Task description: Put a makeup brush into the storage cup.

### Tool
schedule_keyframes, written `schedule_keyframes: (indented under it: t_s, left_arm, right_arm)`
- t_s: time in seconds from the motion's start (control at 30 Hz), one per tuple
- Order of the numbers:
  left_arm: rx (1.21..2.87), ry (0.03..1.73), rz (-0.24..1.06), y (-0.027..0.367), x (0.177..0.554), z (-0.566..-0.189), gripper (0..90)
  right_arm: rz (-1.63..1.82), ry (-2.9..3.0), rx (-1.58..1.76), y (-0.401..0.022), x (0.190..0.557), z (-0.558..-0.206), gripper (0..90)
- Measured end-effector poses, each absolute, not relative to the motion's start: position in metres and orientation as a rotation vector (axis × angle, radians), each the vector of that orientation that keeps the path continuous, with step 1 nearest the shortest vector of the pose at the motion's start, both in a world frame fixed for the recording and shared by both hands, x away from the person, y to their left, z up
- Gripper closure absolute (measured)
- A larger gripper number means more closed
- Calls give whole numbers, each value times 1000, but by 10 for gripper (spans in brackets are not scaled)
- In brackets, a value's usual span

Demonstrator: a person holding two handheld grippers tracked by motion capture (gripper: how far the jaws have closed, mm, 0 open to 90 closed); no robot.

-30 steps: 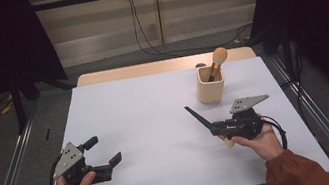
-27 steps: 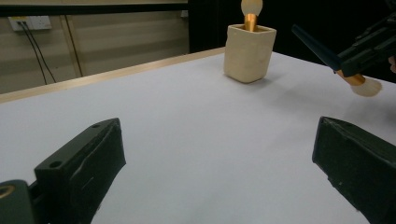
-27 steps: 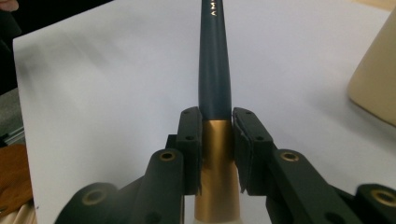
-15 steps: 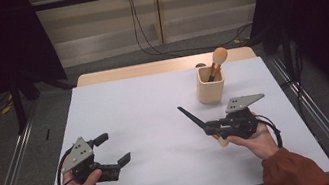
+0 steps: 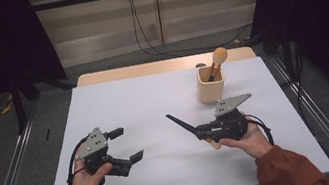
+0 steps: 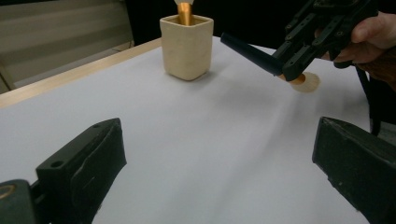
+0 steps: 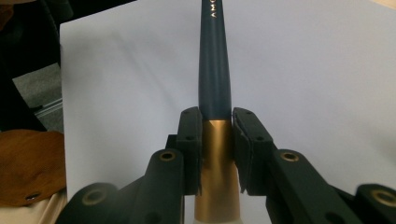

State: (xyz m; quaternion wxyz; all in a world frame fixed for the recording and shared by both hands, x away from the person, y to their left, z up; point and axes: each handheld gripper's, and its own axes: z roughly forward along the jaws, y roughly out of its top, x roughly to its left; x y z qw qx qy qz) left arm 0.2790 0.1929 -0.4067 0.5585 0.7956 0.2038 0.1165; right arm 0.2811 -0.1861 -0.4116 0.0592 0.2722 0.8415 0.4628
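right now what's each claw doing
left claw: open, holding nothing
right claw: shut on the brush, gripping its gold collar

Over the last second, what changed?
Left gripper, jaws open and empty, moved inward toward the table's middle. Right gripper, shut on the dark-handled brush, shifted slightly left. The cup with its brush stayed put.

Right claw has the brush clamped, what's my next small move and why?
Probably lift the right claw toward the cup: it grips the dark-handled brush by its gold collar, level above the table, and the cup already holds one brush upright.
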Motion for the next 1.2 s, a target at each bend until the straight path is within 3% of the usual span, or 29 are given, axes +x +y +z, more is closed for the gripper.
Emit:
schedule_keyframes:
  t_s: [1.2]
  left_arm:
    - [2119,345,104,149,309,-399,51]
  right_arm:
    - [1207,2779,630,-149,291,-403,740]
